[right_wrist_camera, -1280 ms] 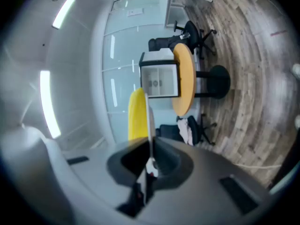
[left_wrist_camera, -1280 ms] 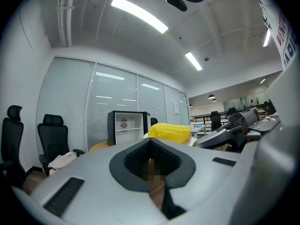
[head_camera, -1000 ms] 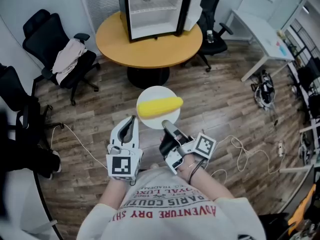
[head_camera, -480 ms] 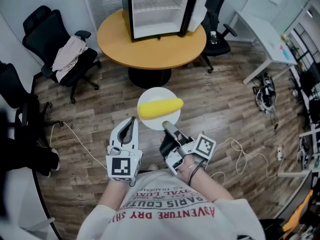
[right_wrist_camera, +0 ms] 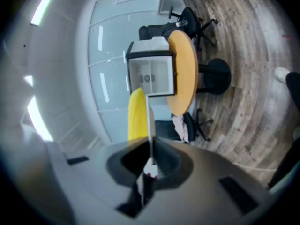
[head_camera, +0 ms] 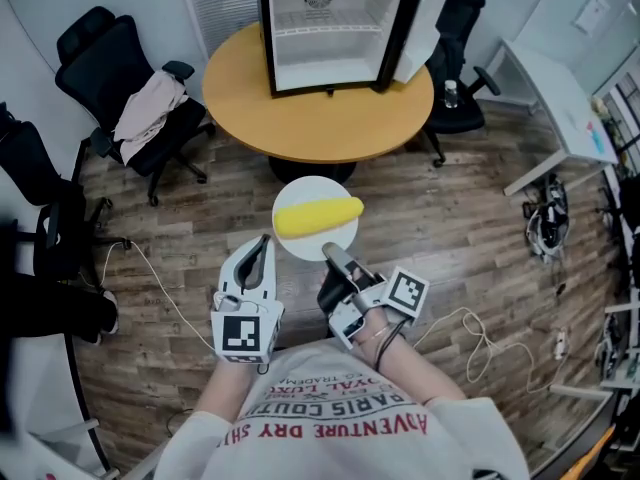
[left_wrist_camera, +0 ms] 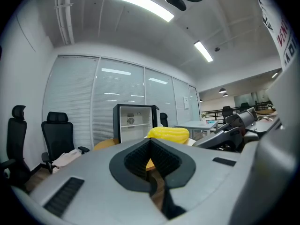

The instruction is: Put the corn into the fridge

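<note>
A yellow corn cob (head_camera: 318,218) lies on a round white plate (head_camera: 303,190) held level above the wooden floor. My right gripper (head_camera: 331,254) is shut on the plate's near rim. In the right gripper view the plate (right_wrist_camera: 148,111) shows edge-on between the jaws of that gripper (right_wrist_camera: 149,165), with the corn (right_wrist_camera: 137,118) on its left. My left gripper (head_camera: 264,245) is shut and empty, just left of the plate; from this gripper (left_wrist_camera: 151,149) the corn (left_wrist_camera: 169,133) shows ahead. The small black fridge (head_camera: 335,30) stands open on the round table (head_camera: 300,118) ahead.
The fridge door (head_camera: 421,28) swings out to the right. Black office chairs (head_camera: 110,68) stand left of the table, one draped with a cloth (head_camera: 148,103), and another chair (head_camera: 462,28) stands behind it. A white desk (head_camera: 560,98) is at the right, with cables (head_camera: 480,328) on the floor.
The table and fridge have slid right and grown slightly in the head view as the person moves toward them. Both grippers keep their pose, and the plate with corn stays gripped.
</note>
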`<state>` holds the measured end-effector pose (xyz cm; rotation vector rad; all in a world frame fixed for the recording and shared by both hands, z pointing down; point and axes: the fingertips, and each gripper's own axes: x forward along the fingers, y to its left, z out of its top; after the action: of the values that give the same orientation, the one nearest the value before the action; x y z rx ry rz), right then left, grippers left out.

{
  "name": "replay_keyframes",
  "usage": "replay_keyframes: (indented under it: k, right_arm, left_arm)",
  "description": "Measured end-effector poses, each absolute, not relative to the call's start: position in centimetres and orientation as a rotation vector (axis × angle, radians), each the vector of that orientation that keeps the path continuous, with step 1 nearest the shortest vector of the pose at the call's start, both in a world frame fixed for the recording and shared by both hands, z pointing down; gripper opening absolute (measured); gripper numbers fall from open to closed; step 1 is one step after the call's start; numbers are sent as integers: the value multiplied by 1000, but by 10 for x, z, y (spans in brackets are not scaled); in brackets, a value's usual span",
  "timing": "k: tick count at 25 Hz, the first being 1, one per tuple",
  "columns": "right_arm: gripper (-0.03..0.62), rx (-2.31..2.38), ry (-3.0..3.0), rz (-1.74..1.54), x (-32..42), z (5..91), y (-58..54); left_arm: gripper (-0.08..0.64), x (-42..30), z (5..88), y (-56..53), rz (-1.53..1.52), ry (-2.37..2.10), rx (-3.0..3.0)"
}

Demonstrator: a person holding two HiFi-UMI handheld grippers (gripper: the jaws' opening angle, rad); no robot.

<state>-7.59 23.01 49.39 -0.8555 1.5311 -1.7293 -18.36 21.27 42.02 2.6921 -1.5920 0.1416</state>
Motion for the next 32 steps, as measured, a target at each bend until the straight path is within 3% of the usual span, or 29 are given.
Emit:
replay_keyframes:
  k: [16,32]
  right_arm:
    - [37,-796,1663,-1832,77,483,30]
    - [37,-819,1667,-1841,73,493,-135]
  left_arm:
    - [25,-32,406,30,116,-1776,2585]
    - [25,-41,415,-143,108,-1795,2585]
